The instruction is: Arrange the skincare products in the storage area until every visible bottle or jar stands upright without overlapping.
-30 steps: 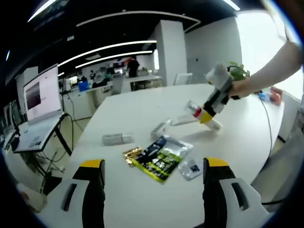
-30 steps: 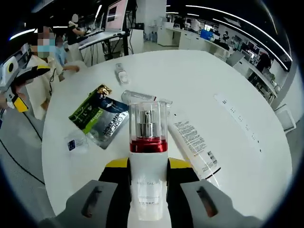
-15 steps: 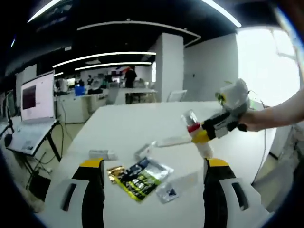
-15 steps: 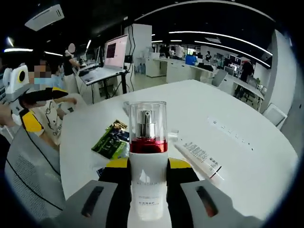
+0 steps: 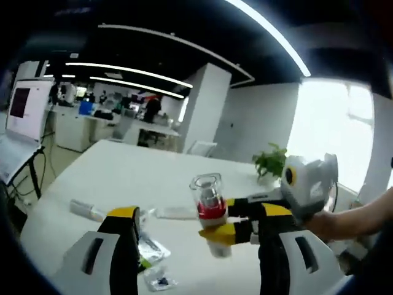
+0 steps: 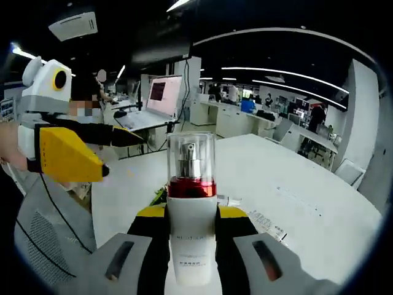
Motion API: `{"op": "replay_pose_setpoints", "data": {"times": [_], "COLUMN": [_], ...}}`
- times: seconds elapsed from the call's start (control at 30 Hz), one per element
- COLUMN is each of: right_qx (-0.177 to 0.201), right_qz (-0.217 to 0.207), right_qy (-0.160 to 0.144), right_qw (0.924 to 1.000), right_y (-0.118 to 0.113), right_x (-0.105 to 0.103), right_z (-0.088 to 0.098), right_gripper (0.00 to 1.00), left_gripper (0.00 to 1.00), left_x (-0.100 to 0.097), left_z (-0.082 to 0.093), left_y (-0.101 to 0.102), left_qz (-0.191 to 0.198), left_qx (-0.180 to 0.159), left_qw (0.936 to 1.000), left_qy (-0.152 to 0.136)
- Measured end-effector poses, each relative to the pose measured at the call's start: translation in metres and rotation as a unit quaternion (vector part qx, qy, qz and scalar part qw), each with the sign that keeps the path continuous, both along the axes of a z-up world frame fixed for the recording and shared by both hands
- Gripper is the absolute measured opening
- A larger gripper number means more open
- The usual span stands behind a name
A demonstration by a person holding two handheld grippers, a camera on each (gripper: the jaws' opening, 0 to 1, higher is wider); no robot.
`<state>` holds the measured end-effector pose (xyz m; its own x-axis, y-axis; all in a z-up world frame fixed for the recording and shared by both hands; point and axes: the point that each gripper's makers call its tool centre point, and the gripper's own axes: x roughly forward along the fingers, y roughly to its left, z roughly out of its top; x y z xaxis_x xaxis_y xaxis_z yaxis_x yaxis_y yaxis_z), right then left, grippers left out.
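Right now the right tool (image 6: 191, 230) pinches a white pump bottle (image 6: 191, 221) by its body, upright, red collar and clear cap on top, lifted off the white counter (image 6: 307, 209). Left tool (image 5: 196, 246) has its jaws spread, nothing between them, hanging above the counter's near edge. A white tube (image 6: 265, 224) lies flat just beside the bottle's right side. Sachets (image 5: 150, 252) and a small clear bottle (image 5: 86, 210) lie flat near the left tool.

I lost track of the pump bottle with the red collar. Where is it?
The pump bottle is clamped upright in the right gripper, lifted above the white table; in the left gripper view it sits centre frame.
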<state>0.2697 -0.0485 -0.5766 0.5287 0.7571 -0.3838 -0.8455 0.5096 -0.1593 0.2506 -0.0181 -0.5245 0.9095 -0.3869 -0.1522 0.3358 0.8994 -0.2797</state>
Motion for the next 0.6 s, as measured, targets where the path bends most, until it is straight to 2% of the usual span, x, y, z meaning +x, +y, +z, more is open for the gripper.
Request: {"op": "replay_pose_setpoints", "data": {"times": [0.13,0.33,0.6], "right_qx": [0.029,0.048,0.06], "right_qz": [-0.001,0.002,0.003], "right_qy": [-0.004,-0.005,0.0], "right_qw": [0.9996,0.9988,0.9982], "right_y": [0.004,0.005,0.005], "right_x": [-0.006,-0.016,-0.025], "right_z": [0.01,0.016,0.019], "right_gripper": [0.26,0.27,0.27], "left_gripper": [0.6,0.52,0.33], "left_x": [0.002,0.004,0.003], "left_z": [-0.003,-0.007,-0.01], "left_y": [-0.01,-0.021,-0.032], "left_qz": [-0.017,-0.033,-0.037], "left_qx": [0.0,0.004,-0.003], "left_qw": [0.9998,0.9992,0.9989], "left_qy": [0.012,0.022,0.029]}}
